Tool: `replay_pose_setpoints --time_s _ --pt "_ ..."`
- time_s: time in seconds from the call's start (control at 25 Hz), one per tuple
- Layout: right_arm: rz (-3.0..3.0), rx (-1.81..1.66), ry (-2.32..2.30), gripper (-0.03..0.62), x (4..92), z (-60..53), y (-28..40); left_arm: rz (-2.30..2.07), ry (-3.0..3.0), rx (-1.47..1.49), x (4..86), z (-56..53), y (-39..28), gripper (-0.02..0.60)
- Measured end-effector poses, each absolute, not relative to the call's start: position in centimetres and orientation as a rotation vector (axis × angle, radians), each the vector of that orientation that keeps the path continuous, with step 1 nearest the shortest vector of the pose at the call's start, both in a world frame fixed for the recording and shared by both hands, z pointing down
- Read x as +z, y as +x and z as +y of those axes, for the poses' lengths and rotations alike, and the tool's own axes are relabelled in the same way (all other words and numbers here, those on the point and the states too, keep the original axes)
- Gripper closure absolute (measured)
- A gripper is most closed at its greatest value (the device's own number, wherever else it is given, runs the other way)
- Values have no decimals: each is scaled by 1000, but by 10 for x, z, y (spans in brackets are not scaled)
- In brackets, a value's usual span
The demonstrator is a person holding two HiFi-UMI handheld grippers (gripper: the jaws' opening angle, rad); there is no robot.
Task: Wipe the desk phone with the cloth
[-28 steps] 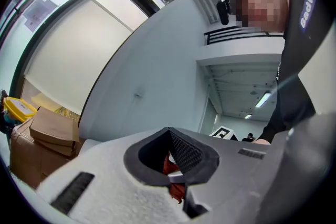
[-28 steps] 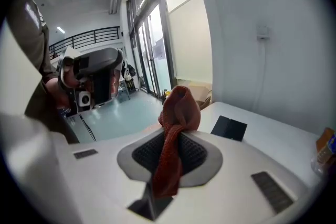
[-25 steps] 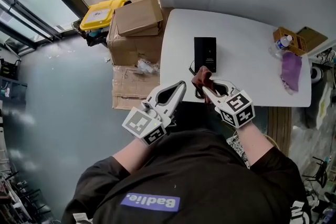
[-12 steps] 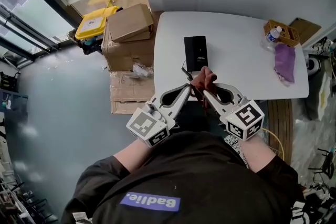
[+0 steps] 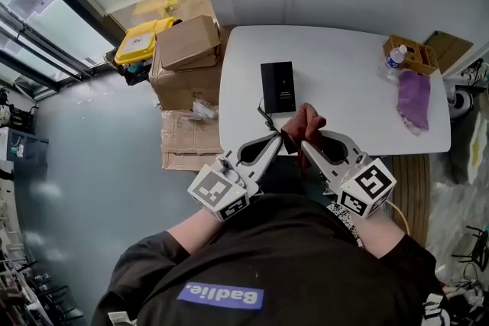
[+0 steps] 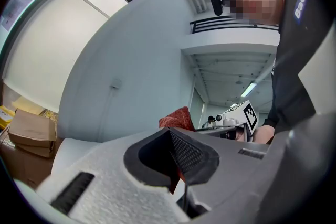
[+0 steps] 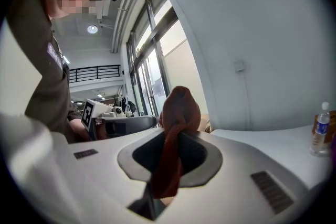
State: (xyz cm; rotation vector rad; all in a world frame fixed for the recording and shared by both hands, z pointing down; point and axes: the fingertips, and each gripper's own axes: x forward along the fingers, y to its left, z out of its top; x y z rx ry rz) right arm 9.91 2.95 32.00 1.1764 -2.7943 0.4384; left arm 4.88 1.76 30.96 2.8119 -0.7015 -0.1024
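A black desk phone (image 5: 277,88) lies flat on the white table (image 5: 344,72), left of its middle. Just short of it, over the table's near edge, a bunched red-brown cloth (image 5: 306,122) is held up between both grippers. My right gripper (image 5: 302,143) is shut on the cloth (image 7: 176,113), which runs down through its jaws and bulges above them. My left gripper (image 5: 276,138) meets the cloth from the left; its jaws are shut with a red sliver of cloth pinched between them (image 6: 177,173). The rest of the cloth (image 6: 176,118) shows beyond its tips.
A water bottle (image 5: 391,61), a brown box (image 5: 412,53) and a purple cloth (image 5: 415,99) sit at the table's right end. Cardboard boxes (image 5: 187,42) and a yellow bin (image 5: 145,38) stand on the floor left of the table. The phone's cord (image 5: 267,117) trails toward the near edge.
The left gripper has swung in from the left and shut on the cloth that the right gripper holds. Both grippers now meet at the cloth near the table's front edge.
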Motion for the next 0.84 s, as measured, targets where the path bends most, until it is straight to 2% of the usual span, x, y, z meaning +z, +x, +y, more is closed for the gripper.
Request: replay_pose_setpoints --time_s 0.84 --pt "-2812 453 1186 523 313 41 97 -709 2821 -102 305 36 48 581"
